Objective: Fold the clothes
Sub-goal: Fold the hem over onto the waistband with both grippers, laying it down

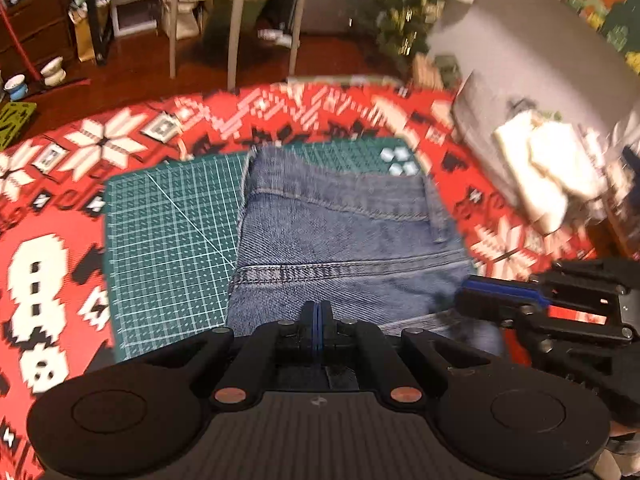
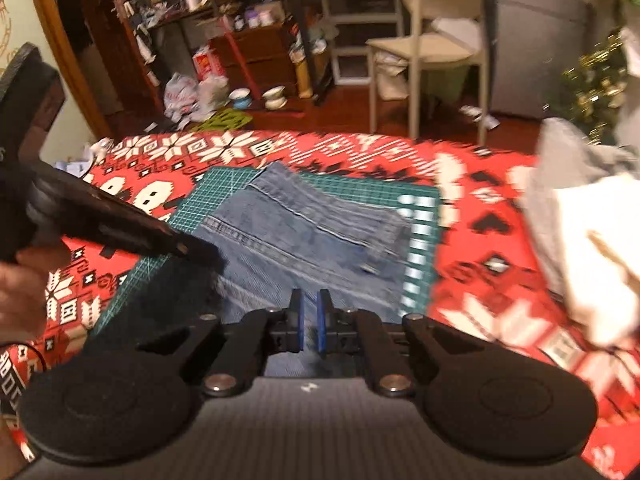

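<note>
Blue denim jeans lie folded into compact rectangle on green gridded cutting mat, centre-to-3-o'clock side (further folds possible). Left gripper pads together, empty; right gripper slightly apart, empty.

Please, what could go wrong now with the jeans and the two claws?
1. The left claw is shut at the near edge of the folded jeans; whether it pinches denim cannot be told. If so, a pull could open the fold.
2. The right claw is slightly open above the denim, so it may catch one layer only.
3. The jeans lie skewed on the green cutting mat; the stack may come out crooked.
</note>
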The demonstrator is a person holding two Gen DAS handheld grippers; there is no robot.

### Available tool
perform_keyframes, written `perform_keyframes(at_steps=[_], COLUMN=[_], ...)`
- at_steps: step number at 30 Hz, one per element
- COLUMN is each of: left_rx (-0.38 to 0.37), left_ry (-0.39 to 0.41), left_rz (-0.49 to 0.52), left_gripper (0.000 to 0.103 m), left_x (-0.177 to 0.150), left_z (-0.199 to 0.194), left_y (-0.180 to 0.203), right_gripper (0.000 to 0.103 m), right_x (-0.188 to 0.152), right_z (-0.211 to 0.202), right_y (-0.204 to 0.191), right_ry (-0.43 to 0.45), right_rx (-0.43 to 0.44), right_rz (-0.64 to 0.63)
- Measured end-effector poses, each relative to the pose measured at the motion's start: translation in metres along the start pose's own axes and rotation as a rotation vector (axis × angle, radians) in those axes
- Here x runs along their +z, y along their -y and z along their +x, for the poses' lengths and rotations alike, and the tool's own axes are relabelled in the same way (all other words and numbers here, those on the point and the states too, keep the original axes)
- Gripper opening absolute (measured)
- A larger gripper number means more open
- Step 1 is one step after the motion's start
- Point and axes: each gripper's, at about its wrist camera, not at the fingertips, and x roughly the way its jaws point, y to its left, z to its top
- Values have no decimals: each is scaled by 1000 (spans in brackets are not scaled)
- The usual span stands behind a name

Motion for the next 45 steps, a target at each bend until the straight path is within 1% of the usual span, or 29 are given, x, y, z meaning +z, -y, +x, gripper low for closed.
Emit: perform_keyframes(at_steps=[1,3,4,5,11,14,16,19,21,22,24,25,27,34,36,37,38,40,42,45], left_rx=[-2,-10,-14,-16,-41,-41,-51,-82,-82,-80,-56,-46,-47,-46,-37,-42,-52,-80,-101,-137], left_ry=[-4,6,7,9,26,33,61,125,130,117,81,65,70,104,103,108,125,157,171,169], left_rz=[0,6,8,10,7,8,8,4,-9,-14,-18,-17,-10,-3,1,-1,-2,-10,-25,-25], left_gripper=[0,0,1,2,3,2,0,0,0,0,0,0,1,1,0,0,0,1,1,1], left_x=[0,0,-1,-2,-7,-7,-5,6,16,21,28,29,30,37,40,42,43,46,49,47], left_z=[4,6,6,5,3,-1,-11,-25,-21,-14,2,10,15,28,30,27,22,9,1,-8], left_y=[0,-2,-4,-5,-14,-15,-13,-13,-14,-16,-17,-17,-17,-12,-12,-12,-13,-16,-20,-25], right_gripper=[7,7,5,1,0,0,2,2,2,2,2,0,0,0,1,3,4,10,10,10], right_x=[2,0,-1,-2,-11,-15,-18,-5,5,9,14,16,14,12,15,18,22,30,37,39], right_z=[11,14,13,13,8,6,5,8,11,13,27,35,43,32,29,27,23,18,18,25], right_y=[-1,2,5,7,21,28,33,30,27,25,26,26,31,40,39,41,44,53,58,50], right_ry=[-15,-17,-16,-14,-6,-1,2,22,37,45,20,3,-2,8,17,28,41,58,59,43], right_rx=[10,1,-7,-14,-59,-82,-97,-83,-70,-64,-73,-80,-82,-84,-122,-130,-122,-96,-81,-64], right_rz=[-7,-6,-4,-1,12,19,24,13,5,0,-3,-4,-19,8,-2,0,17,60,79,46])
